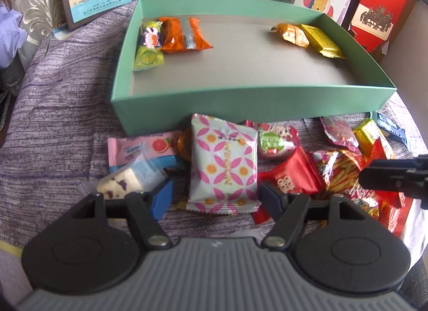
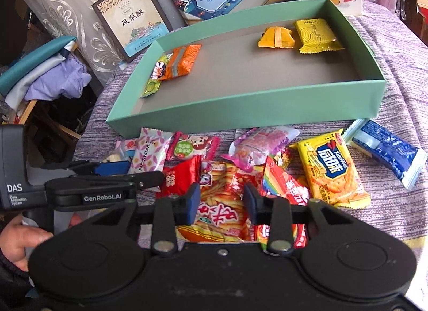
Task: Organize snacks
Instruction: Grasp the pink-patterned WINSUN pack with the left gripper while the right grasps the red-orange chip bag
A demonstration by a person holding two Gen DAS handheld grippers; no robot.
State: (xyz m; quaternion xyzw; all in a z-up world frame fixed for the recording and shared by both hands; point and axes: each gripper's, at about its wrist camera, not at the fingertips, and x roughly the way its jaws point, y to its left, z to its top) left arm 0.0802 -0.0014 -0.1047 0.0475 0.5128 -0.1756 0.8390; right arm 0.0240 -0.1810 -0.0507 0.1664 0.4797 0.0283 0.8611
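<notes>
The left gripper [image 1: 215,193] stands apart around the pink-patterned packet [image 1: 223,166], which lies at its twelve o'clock with neither pad pressing yet; the clear-wrapped biscuit [image 1: 125,181] at nine o'clock could get pinched too. The right gripper [image 2: 222,204] is parted over the fries packet [image 2: 216,204], at twelve o'clock between the fingers, and the overlapping red packet [image 2: 178,180] at ten o'clock might drag along. The green box [image 2: 149,121] waits beyond.
</notes>
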